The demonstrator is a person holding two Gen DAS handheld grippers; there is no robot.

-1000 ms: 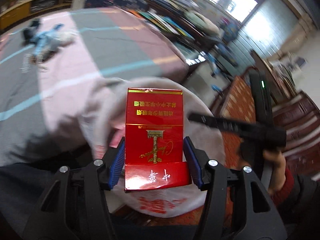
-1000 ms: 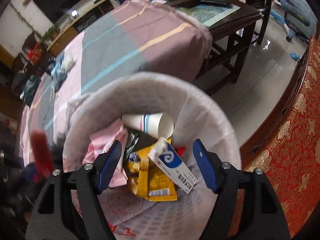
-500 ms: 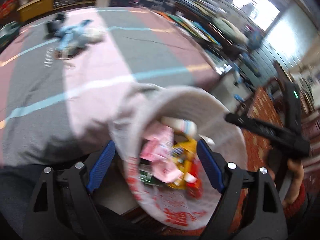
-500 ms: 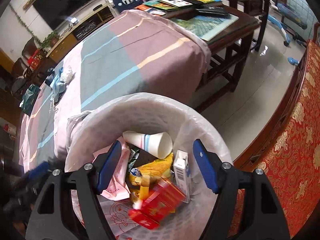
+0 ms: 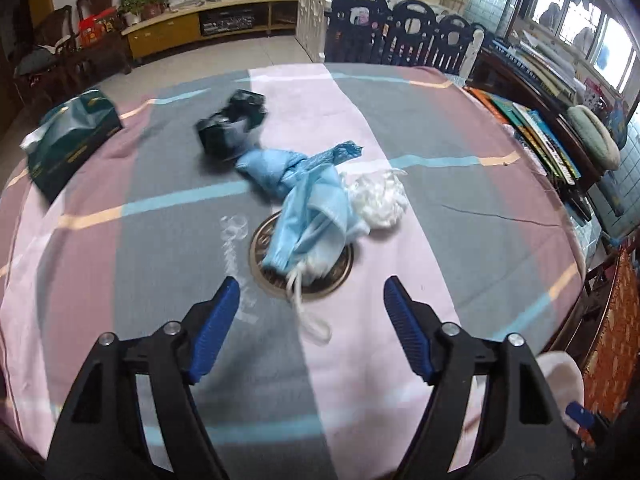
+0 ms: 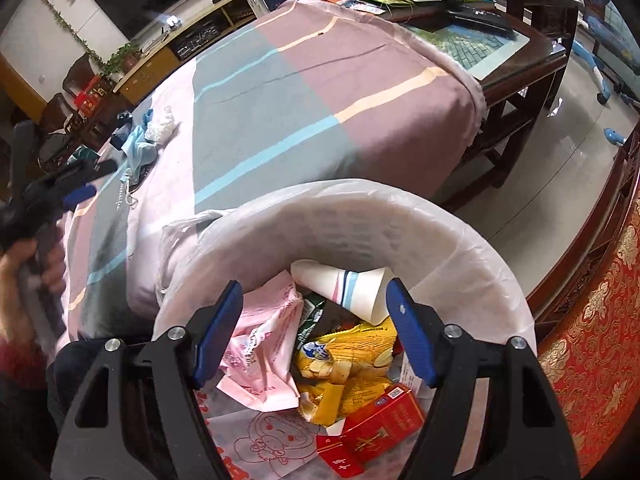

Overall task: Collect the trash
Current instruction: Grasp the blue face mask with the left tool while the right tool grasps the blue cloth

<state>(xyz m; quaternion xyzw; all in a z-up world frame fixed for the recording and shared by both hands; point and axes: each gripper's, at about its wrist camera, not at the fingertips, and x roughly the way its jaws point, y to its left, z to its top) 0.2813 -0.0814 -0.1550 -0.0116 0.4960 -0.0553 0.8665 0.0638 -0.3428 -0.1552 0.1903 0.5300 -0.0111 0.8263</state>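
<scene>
On the striped tablecloth (image 5: 440,240) lies a pile of trash: a light blue face mask (image 5: 308,204) draped over a round metal dish (image 5: 260,256), a crumpled white wad (image 5: 378,198) and a black crumpled item (image 5: 232,124). My left gripper (image 5: 310,284) hovers just short of the mask's white cord; its jaws are closing a little with nothing between them. My right gripper (image 6: 315,286) stands open over the lined trash bin (image 6: 360,208), which holds a red cigarette pack (image 6: 384,424), a paper cup (image 6: 352,288), a yellow snack bag (image 6: 340,364) and a pink bag (image 6: 260,352).
A dark green tissue pack (image 5: 72,136) lies at the table's far left. A dark wooden side table (image 6: 520,52) with books stands beyond the right edge, and a red patterned seat (image 6: 592,360) sits next to the bin. The bin's rim (image 5: 560,376) shows at the left view's lower right.
The left gripper let the red cigarette pack drop into the bin, then swung away from the bin to the trash pile on the table. The right gripper stayed over the bin.
</scene>
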